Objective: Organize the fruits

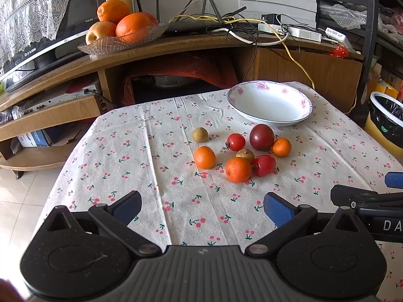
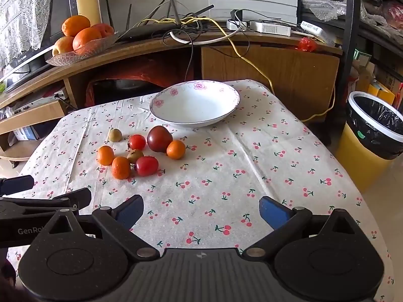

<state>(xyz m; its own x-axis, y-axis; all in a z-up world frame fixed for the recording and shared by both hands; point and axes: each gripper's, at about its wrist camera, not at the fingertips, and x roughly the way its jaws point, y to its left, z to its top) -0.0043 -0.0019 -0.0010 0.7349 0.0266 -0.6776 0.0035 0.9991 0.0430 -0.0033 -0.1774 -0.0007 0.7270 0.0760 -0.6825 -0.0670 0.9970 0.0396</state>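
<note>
Left gripper [image 1: 202, 207] hovers low over the near edge of the tabletop [image 1: 126, 151], fingers spread wide, blue pads [image 1: 127, 207] facing each other, nothing between them. Right gripper [image 2: 201, 211] hovers alongside at the same near edge, equally wide open and empty; each shows at the margin of the other's view. Cloth with a cherry print covers the tabletop, creased in long folds. White bowl [image 2: 195, 107] with pink flowers on the rim sits toward the far edge, nothing visible inside it. Fruits lie loose on the cloth just on the near side of the bowl, toward the tabletop's middle. Dark red-purple tomato [image 2: 159, 139] lies closest to the bowl, a small orange [image 2: 176, 149] touching it on its right. Small red tomato [image 2: 137, 142] sits just left of the dark one. Brown longan [image 2: 115, 135] sits apart at the far left of the group. Nearer row: orange [image 2: 105, 155], orange [image 2: 121, 167], and oblong red tomato [image 2: 147, 165], with a second brown longan [image 2: 135, 156] tucked behind the last two, touching or nearly so. Beyond the tabletop, a wooden TV stand [image 1: 176, 45] carries a glass dish [image 1: 121, 41] of large oranges and an apple, plus tangled cables. Lined bin [image 2: 375, 128] stands on the floor past the right edge.
</note>
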